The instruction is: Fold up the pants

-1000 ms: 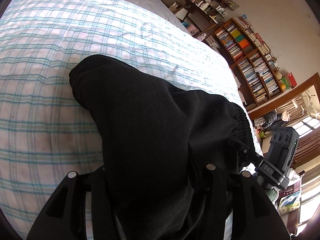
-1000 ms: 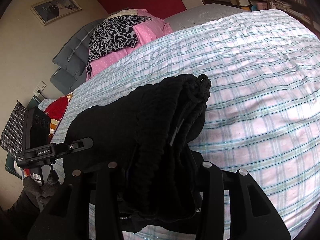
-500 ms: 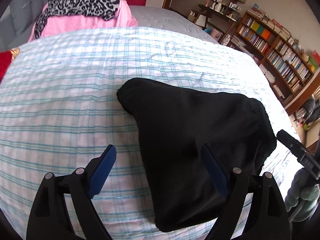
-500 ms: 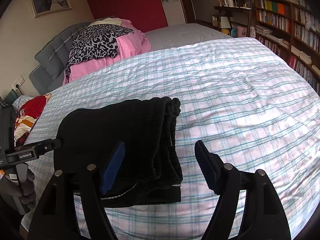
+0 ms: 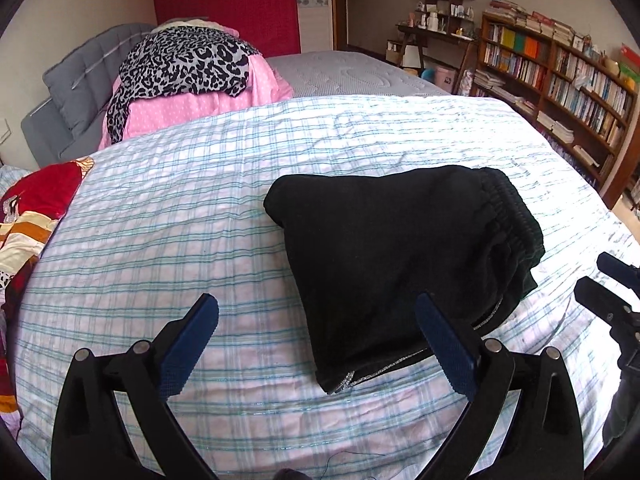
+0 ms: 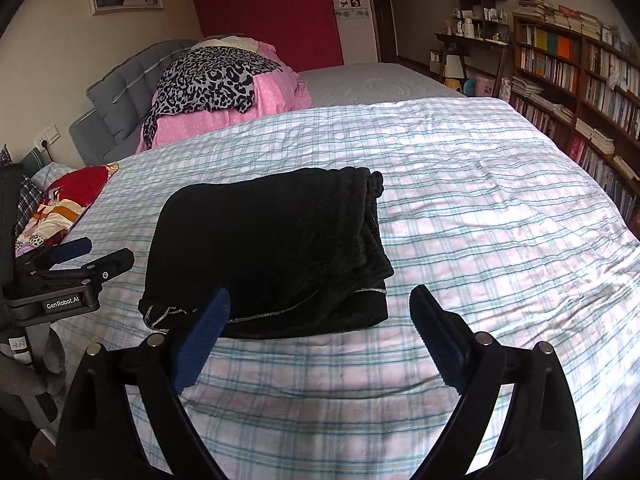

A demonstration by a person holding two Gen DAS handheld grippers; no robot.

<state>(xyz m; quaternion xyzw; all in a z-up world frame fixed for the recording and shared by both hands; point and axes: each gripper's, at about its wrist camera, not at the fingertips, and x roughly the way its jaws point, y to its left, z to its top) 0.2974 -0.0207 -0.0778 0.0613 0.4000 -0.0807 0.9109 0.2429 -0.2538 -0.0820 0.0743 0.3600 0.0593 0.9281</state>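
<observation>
Lying folded, black pants (image 5: 392, 256), elastic waistband (image 5: 508, 216) showing

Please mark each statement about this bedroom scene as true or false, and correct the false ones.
1. The black pants lie folded on the checked bedspread. True.
2. The left gripper is shut on the pants. False: its jaws stand open and hold nothing.
3. The right gripper is open. True.
4. The leopard-print cloth lies under the pink bedding. False: it lies on top of it.
5. A bookshelf stands beside the bed. True.
</observation>
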